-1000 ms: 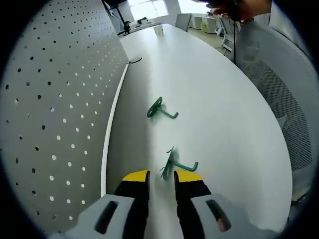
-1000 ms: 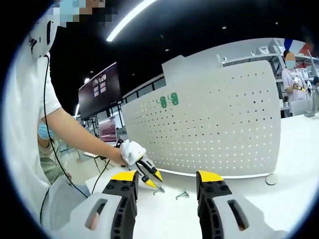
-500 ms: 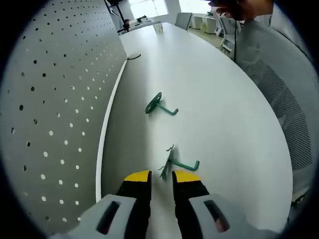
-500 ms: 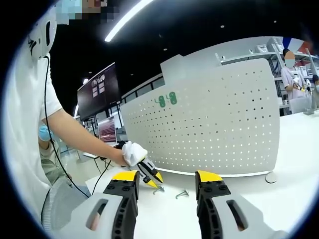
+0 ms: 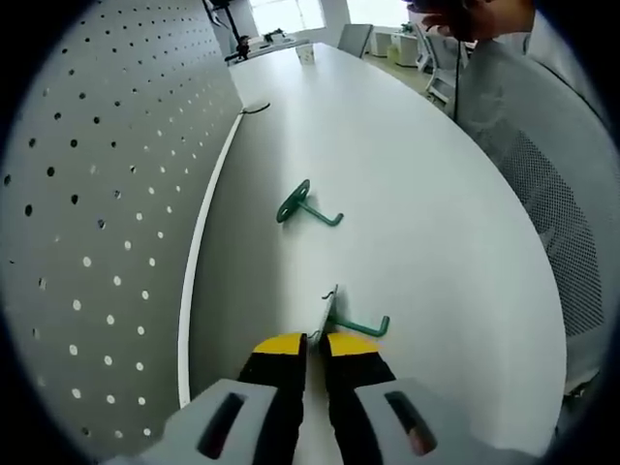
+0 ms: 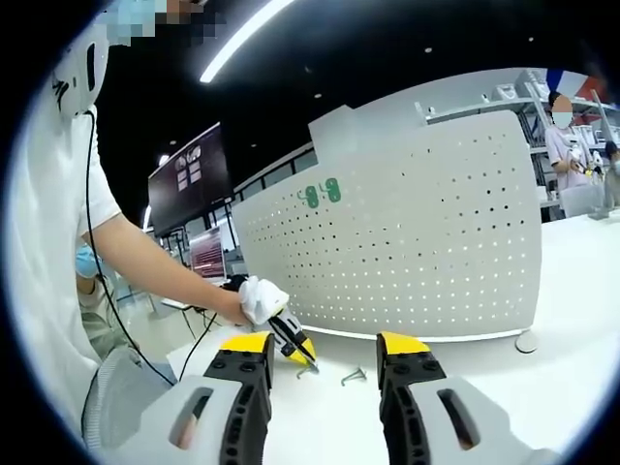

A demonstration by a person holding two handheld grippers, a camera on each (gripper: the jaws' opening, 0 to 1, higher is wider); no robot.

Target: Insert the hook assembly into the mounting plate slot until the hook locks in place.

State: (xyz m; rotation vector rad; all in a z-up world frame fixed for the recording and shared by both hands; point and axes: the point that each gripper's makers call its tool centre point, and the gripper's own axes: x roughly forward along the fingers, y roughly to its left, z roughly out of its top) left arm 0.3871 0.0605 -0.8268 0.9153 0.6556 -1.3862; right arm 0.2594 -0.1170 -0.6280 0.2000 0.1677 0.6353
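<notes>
Two green hooks lie on the white table [image 5: 426,194] in the left gripper view: the near hook [image 5: 341,320] sits at the tips of the left gripper [image 5: 315,347], whose jaws are pinched on its flat plate, while the far hook [image 5: 303,206] rests apart, with bare tabletop around it. Beside them, the pegboard [image 5: 107,223] edge runs along the table. Seen in the right gripper view, the right gripper [image 6: 323,347] is spread wide with nothing between its jaws, facing the upright pegboard, with open table ahead
</notes>
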